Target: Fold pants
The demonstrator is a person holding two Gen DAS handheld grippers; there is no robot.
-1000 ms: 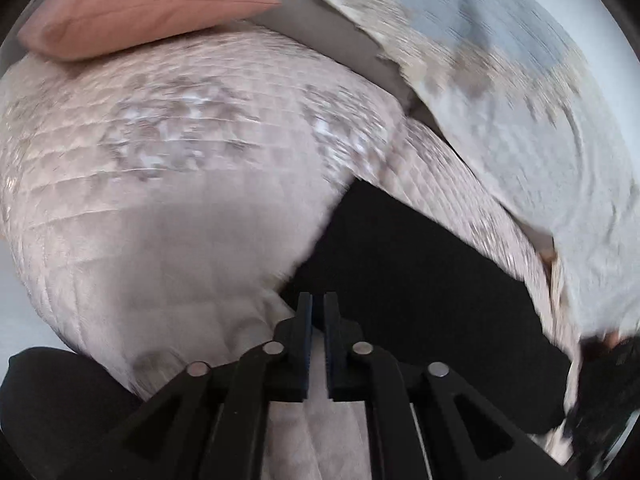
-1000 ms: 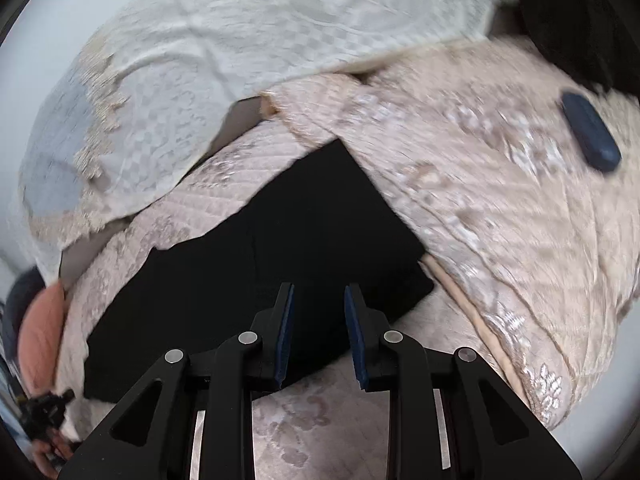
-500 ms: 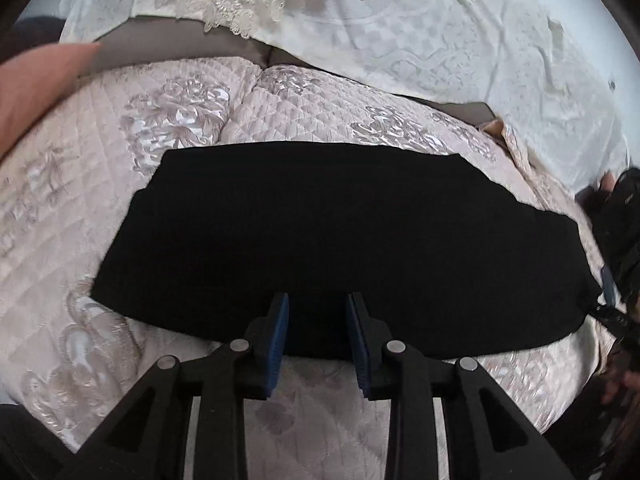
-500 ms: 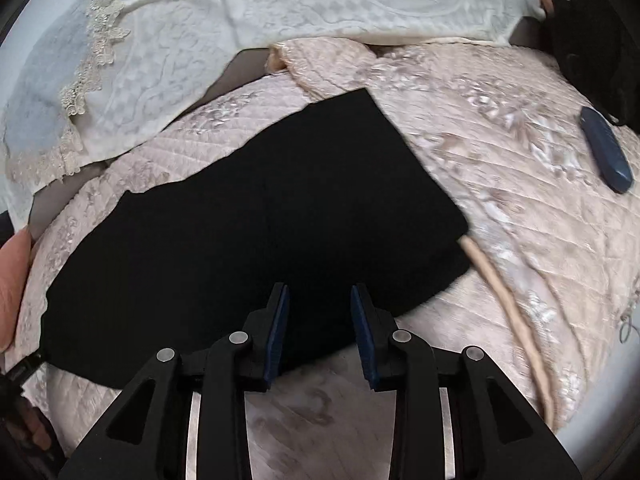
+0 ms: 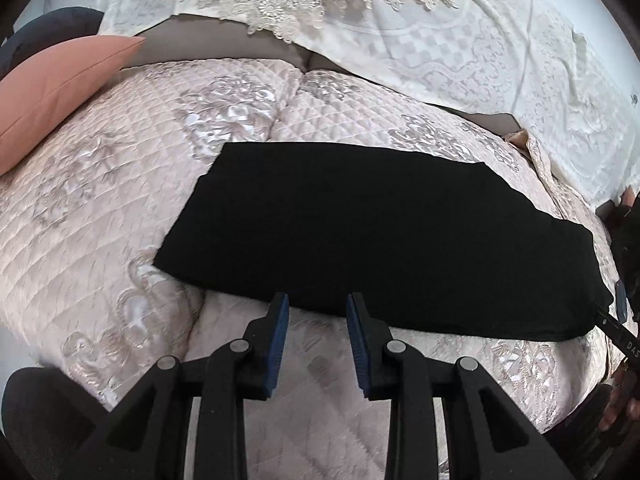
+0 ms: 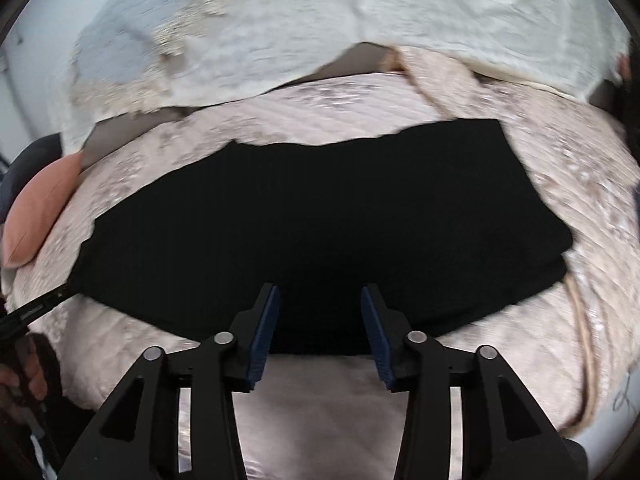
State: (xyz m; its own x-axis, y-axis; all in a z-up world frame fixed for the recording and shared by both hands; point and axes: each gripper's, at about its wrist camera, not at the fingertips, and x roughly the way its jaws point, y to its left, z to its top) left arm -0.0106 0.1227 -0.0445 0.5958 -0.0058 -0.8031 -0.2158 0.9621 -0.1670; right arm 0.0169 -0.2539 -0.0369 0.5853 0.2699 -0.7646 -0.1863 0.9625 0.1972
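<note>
Jaws of the left gripper [image 5: 316, 312] stand apart and empty; the right gripper [image 6: 320, 308] is opening, empty too. Black pants [image 5: 380, 240] lie flat mid-bed [image 5: 100, 220]. Pinching only the top layer could skew the fold.

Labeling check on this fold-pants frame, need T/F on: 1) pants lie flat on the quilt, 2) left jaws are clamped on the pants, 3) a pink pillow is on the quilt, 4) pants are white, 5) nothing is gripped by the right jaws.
1) The pants lie flat on the quilt: true.
2) The left gripper is clamped on the pants: false. Its jaws stand apart at the near hem, with no cloth pinched.
3) A pink pillow is on the quilt: true, at its far left edge.
4) The pants are white: false, they are black.
5) The right gripper grips nothing: true. Its jaws are opening over the pants, pads clear of the cloth.
</note>
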